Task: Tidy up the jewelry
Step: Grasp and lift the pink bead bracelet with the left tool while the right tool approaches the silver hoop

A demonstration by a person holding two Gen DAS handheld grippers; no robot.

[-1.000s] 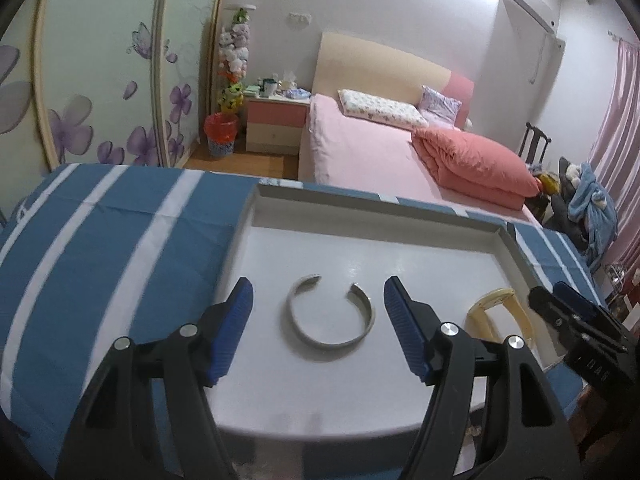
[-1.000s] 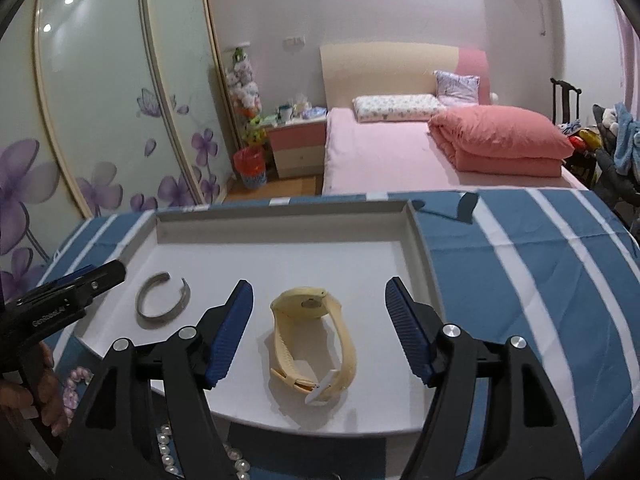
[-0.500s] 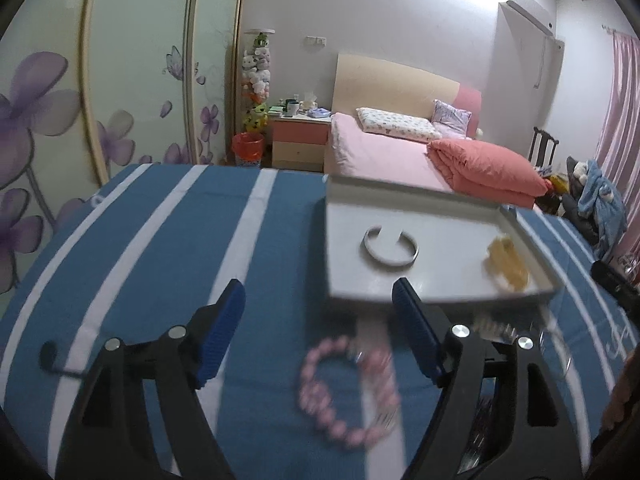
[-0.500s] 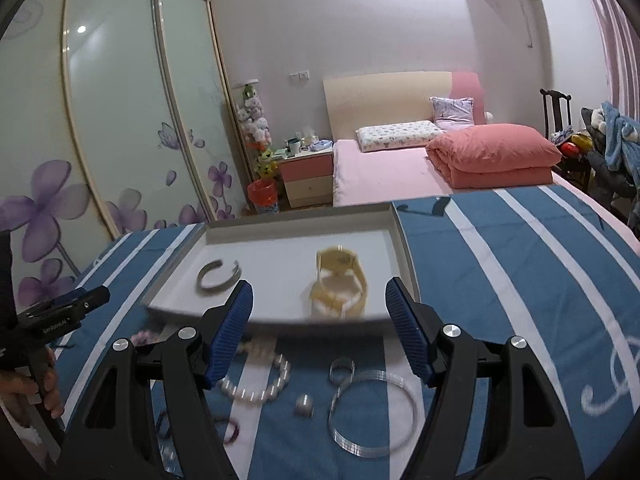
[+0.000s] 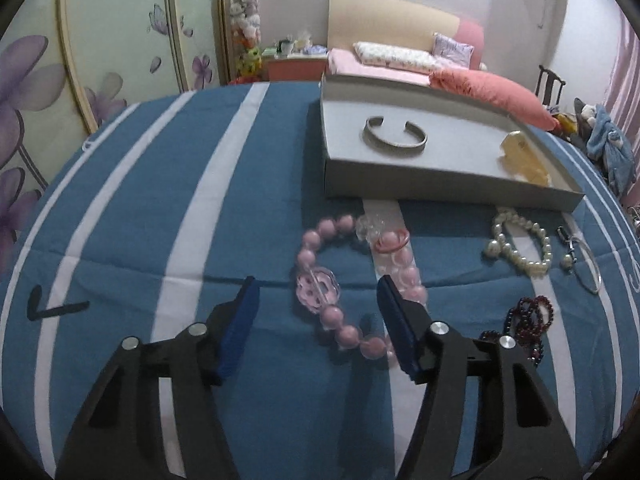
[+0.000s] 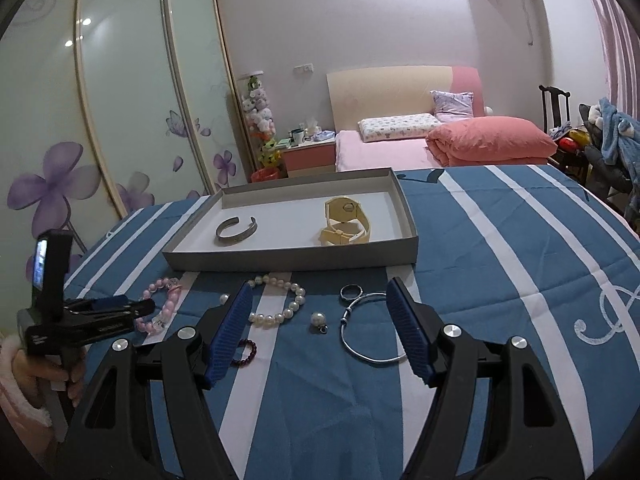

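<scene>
Desk [image 6: 520, 280]: covered by a soft blue cloth with white stripes, lightly creased.

Tray [image 6: 296, 260]: shallow rectangular grey card box, white inside, low straight walls. Contents: silver cuff bangle [image 6: 236, 231], an open C of smooth flat metal band; cream watch [image 6: 346, 222], matte rubbery strap curled on itself. The two lie well apart.

Loose on the cloth, in front of the tray:
- pink bead bracelet [image 5: 340, 280], glossy round beads with one clear flower-shaped piece;
- pearl bracelet [image 6: 280, 300], off-white round beads in a loop;
- thin silver bangle [image 6: 368, 332], a round wire hoop;
- small silver ring [image 6: 351, 291], just beyond the hoop;
- single pearl pendant [image 6: 318, 320], between pearl loop and hoop;
- dark red bead strand [image 5: 528, 324], tiny garnet-coloured beads, bunched.

Left tongs [image 5: 316, 320]: black frame, ribbed blue pads; jaws apart and just been closing, straddling the near part of the pink bracelet, pads not pressing it.

Right tongs [image 6: 320, 332]: same build; jaws wide apart, gripping nothing, framing the pendant and the silver hoop.
</scene>
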